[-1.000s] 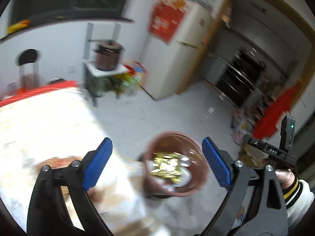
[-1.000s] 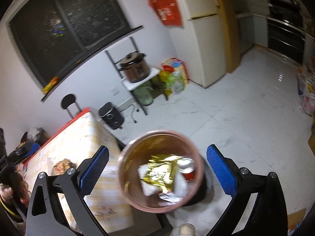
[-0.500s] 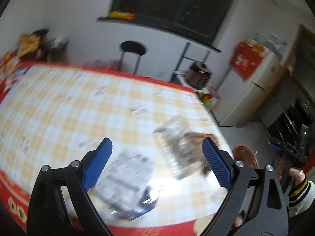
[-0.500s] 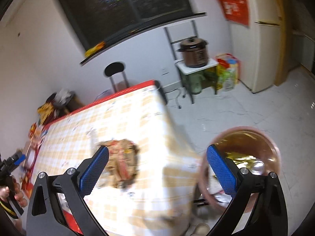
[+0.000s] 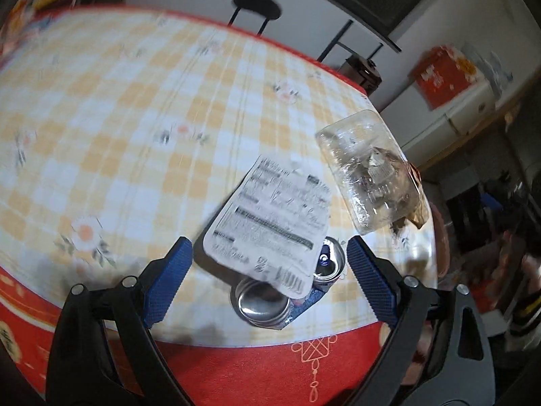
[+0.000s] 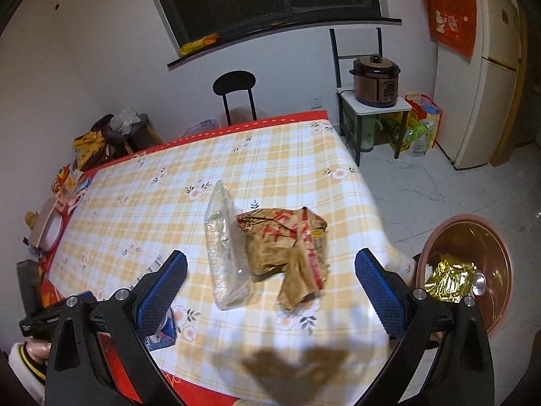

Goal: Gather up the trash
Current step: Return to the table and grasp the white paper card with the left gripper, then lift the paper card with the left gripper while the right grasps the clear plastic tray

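Left gripper [image 5: 267, 258]: fingers spread, empty, above crushed can [image 5: 270, 299] beneath printed wrapper [image 5: 270, 220]. Right gripper [image 6: 270, 282]: fingers spread, empty, before clear plastic tray [image 6: 225, 240] touching crumpled brown paper bag [image 6: 287, 242]. Trash bin [image 6: 497, 237] stands beside table [image 6: 135, 203].

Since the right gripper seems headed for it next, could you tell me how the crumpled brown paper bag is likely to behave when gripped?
The brown paper bag is creased and slumped, so it will probably crush and flop rather than hold shape. It looks light. It touches the clear plastic tray, which may be dragged along.
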`<act>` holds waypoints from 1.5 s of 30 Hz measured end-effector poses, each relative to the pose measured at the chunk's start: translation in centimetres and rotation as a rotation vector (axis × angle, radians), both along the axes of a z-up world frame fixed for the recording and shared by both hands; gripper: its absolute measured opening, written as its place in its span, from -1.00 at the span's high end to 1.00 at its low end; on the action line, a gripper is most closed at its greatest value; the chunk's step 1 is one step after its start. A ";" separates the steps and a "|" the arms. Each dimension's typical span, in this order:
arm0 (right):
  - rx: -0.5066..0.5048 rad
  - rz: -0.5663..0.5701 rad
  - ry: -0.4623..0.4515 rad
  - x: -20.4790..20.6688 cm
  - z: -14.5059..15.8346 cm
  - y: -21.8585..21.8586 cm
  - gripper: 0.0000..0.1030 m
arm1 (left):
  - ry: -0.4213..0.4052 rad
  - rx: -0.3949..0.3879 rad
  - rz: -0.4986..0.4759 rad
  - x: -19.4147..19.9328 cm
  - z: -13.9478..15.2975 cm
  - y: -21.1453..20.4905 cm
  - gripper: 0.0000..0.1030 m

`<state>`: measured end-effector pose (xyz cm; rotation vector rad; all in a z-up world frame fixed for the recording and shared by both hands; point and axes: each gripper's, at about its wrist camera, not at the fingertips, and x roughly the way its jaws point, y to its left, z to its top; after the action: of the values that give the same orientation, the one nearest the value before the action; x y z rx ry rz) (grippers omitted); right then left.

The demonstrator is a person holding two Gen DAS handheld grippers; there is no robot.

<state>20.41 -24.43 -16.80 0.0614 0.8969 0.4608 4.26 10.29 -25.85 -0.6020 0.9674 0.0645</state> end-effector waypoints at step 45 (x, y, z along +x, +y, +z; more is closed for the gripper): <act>-0.094 -0.097 0.077 -3.8 -3.0 4.1 -0.90 | -0.033 -0.457 -0.003 4.4 -7.8 2.1 0.62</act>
<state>16.61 -20.37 -19.79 0.0366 0.9859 0.3275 8.68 12.37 -33.67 -1.0176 0.9558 -0.1733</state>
